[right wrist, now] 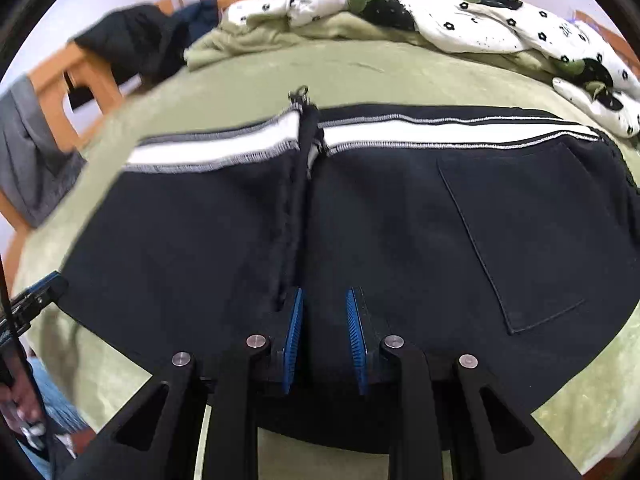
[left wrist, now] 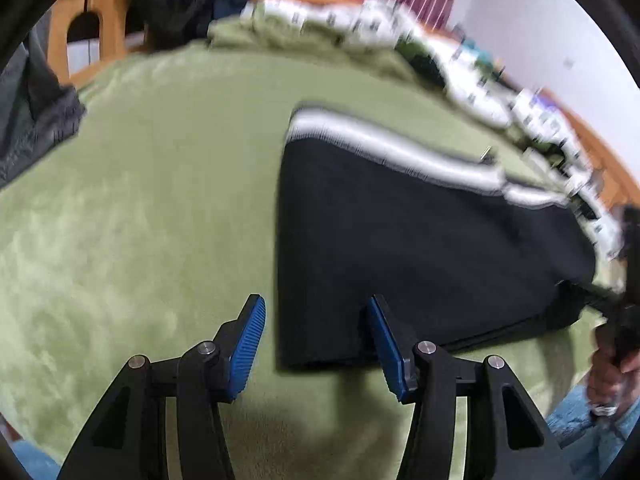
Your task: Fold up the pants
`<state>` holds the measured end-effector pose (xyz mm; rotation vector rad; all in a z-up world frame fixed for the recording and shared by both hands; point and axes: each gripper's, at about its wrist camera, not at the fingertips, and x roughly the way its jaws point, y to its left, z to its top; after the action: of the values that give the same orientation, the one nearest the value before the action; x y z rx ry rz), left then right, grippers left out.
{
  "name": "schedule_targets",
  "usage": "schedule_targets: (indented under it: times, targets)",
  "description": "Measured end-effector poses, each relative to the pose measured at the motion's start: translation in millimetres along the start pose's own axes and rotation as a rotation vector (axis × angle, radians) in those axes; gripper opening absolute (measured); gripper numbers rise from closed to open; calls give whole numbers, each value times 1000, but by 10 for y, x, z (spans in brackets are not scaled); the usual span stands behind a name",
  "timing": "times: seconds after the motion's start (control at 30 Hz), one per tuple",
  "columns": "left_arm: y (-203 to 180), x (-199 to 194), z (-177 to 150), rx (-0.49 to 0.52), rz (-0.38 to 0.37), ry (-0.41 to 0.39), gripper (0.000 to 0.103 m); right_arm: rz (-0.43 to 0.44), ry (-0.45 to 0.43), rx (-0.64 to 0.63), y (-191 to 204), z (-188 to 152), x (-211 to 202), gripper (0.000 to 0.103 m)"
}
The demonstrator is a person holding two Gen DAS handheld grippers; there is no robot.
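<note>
The right gripper (right wrist: 323, 340) sits low over the near edge of the black pants (right wrist: 400, 216), its blue pads (right wrist: 294, 340) parted by a narrow gap with dark cloth showing between them — whether they pinch a fold of the fabric cannot be told. The pants' central seam (right wrist: 296, 200) runs away from the left pad toward the white-striped waistband (right wrist: 440, 136), and a back pocket (right wrist: 520, 236) lies to the right of that seam.

The left gripper (left wrist: 316, 346) stands released, its jaws wide apart beside the pants' near left corner (left wrist: 288, 360): the right pad (left wrist: 386, 354) overlaps the pants' near hem, the left pad (left wrist: 248, 354) is over bare bedding.

The pants lie spread flat on a green blanket (right wrist: 400, 76). Beyond the waistband, a crumpled flower-print quilt (right wrist: 480, 24) is heaped at the far side, and left of the pants stands a wooden chair (right wrist: 84, 80) draped with dark clothes (right wrist: 132, 44).
</note>
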<state>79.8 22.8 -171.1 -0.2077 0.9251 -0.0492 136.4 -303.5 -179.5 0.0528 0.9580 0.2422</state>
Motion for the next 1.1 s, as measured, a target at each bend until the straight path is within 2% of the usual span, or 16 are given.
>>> schedule_targets:
  times: [0.13,0.2,0.27,0.37,0.5,0.57,0.73,0.83,0.9,1.1]
  targets:
    - [35,-60,-18,-35,-26,0,51,8,-22,36,-150,30,-182,23]
    - [50,-111,22,-44,-31,-5,51,-22,-52,50,-272,25,-321,26]
    - [42,-169,56,-47,-32,-20,51,-48,-74,68,-386,15,-436,33]
    - [7,-232,114,-51,-34,-40,51,-87,-99,114,-617,-24,-649,36]
    - [-53,-248,214,-42,9,-57,51,-153,-142,162,-1024,-119,-964,40]
    - [-54,-239,255,-47,14,-61,51,-188,-167,198,-1251,-173,-1089,47]
    - [-25,-77,402,-103,-45,-23,51,-247,-183,297,-1864,-258,-1176,56]
    - [-29,18,517,-126,-102,-5,52,-231,-195,364,-2188,-333,-1150,56]
    - [-29,131,628,-138,-122,14,55,-203,-199,410,-2360,-357,-1097,56]
    - [80,508,904,-138,-100,66,56,-122,-212,493,-2760,-193,-768,57]
